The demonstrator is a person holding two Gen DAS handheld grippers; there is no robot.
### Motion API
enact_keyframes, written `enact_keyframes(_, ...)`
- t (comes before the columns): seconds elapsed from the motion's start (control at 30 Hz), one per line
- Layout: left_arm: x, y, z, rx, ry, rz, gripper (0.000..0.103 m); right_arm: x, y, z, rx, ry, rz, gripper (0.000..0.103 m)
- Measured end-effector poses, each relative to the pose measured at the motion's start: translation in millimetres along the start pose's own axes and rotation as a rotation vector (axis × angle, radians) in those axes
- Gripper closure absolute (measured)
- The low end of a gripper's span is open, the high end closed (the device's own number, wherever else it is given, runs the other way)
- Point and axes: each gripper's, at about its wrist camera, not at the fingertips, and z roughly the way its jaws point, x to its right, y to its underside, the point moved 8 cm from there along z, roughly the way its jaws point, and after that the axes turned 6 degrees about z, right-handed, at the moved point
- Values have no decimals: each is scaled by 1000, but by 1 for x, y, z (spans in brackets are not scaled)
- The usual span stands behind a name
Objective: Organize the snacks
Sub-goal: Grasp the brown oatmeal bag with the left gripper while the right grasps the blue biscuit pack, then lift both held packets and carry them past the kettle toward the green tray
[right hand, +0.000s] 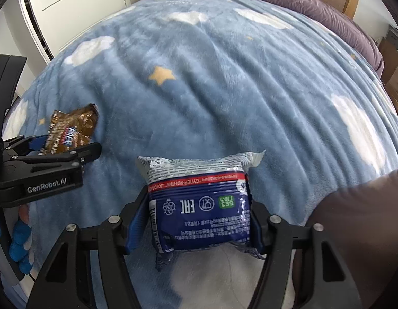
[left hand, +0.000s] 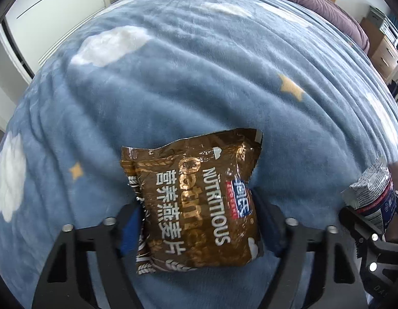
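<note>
Gripping slick foil, the left gripper [left hand: 199, 213] pinches the oatmeal packet [left hand: 193, 198] and the right gripper [right hand: 196, 219] the blue biscuit pack [right hand: 199, 206]; either could slip onto the fleece blanket [right hand: 224, 90].

On the brown packet [left hand: 196, 200] that your left gripper [left hand: 199, 219] holds, you can read "NUTRITIOUS" in white letters, the word "oatmeal" in gold, partly hidden by glare, and the Chinese line "营养燕麦片". A small blue and red logo is there too, but its letters are too blurred to read.

On the blue packet [right hand: 201, 206] in your right gripper [right hand: 199, 221], all print is upside down. You can read the "EAC" mark, a green box with "БЕЗ ГМО", and on the red stripe "СУПЕР-КОНТИК". The small white lines under it are not readable.

On the body of the left gripper, seen from the right wrist, stands "GenRobot.AI".
</note>
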Motion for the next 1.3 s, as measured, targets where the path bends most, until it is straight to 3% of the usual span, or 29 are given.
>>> enact_keyframes(0.17,-1,3,-10,4,25,-5,62,-8,5,-15,14,-15,-15,11)
enact_keyframes(0.3,-3,14,-22,14,24,4,67,-14,12,-30,23,-39,-26,11)
enact_keyframes(0.53,-2,46,-57,48,-16,30,68,-30,39,-61,28,-93,-48,11)
enact_keyframes(0.83,7,97,-120,109,-51,93,68,-32,100,-114,27,-121,-32,11)
enact_keyframes(1.3,91,159,-225,225,58,239,68,29,179,-198,100,-50,123,11)
